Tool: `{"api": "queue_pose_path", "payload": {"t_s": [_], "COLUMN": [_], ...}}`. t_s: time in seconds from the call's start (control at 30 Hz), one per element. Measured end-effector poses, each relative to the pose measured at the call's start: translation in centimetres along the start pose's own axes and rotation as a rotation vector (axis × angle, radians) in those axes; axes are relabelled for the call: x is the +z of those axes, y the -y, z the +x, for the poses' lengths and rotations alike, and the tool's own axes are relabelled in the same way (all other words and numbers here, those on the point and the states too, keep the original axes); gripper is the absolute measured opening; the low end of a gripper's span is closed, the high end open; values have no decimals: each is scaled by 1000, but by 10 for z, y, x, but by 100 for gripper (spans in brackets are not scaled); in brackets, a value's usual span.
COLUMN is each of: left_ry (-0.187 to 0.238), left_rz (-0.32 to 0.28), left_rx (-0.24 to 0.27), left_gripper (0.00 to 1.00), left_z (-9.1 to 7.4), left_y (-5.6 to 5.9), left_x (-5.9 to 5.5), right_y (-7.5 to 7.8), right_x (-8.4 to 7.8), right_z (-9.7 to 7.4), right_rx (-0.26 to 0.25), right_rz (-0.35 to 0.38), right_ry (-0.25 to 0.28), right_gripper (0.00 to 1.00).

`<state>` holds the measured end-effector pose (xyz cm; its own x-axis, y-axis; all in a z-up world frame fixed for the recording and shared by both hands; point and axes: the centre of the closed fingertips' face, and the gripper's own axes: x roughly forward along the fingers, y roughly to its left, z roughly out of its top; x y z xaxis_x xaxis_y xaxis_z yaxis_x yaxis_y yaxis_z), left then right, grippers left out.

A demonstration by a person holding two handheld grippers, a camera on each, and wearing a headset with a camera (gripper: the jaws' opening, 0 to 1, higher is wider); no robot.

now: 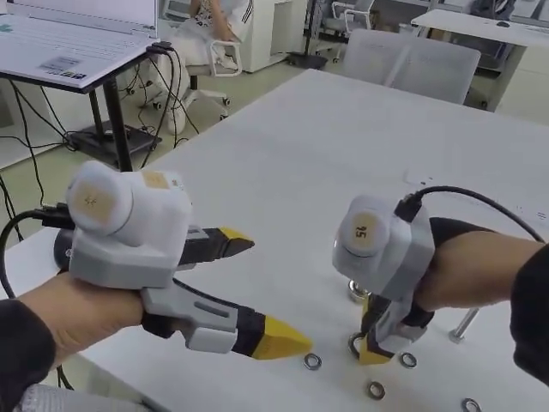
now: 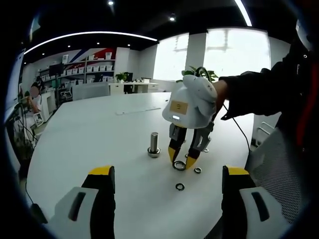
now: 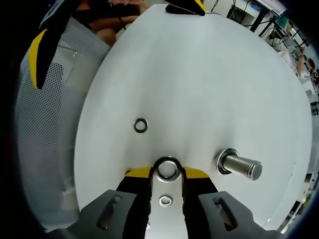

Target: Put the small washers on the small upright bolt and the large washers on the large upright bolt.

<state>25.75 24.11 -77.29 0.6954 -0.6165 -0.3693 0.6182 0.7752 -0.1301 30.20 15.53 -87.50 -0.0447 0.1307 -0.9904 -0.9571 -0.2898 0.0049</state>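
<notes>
Orange two-digit number on the round white cap of the right gripper [image 1: 375, 352], printed sideways, reads like 51. A fainter orange number on the round cap of the left gripper [image 1: 276, 293] looks like 54, not sure. White sticker [image 1: 60, 64] on the laptop [image 1: 81, 43] has print too small to read; in the left gripper view, the yellow label [image 2: 178, 107] on the right gripper's body is illegible too.
</notes>
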Motion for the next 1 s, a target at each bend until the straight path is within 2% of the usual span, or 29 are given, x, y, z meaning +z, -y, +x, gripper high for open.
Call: {"api": "queue_pose_path", "payload": {"t_s": [0.63,1.0], "left_ry": [-13,-18], "left_rz": [2,5], "left_rx": [-7,-15], "left_gripper": [89,89], "left_z": [1,3], "left_y": [2,3], "left_x": [-2,-1], "right_y": [9,18], "right_x": [-14,-28], "right_z": [-22,-44], "right_rx": [-22,-60], "right_rz": [23,35], "right_ry": [-7,-20], "right_gripper": [23,23]}}
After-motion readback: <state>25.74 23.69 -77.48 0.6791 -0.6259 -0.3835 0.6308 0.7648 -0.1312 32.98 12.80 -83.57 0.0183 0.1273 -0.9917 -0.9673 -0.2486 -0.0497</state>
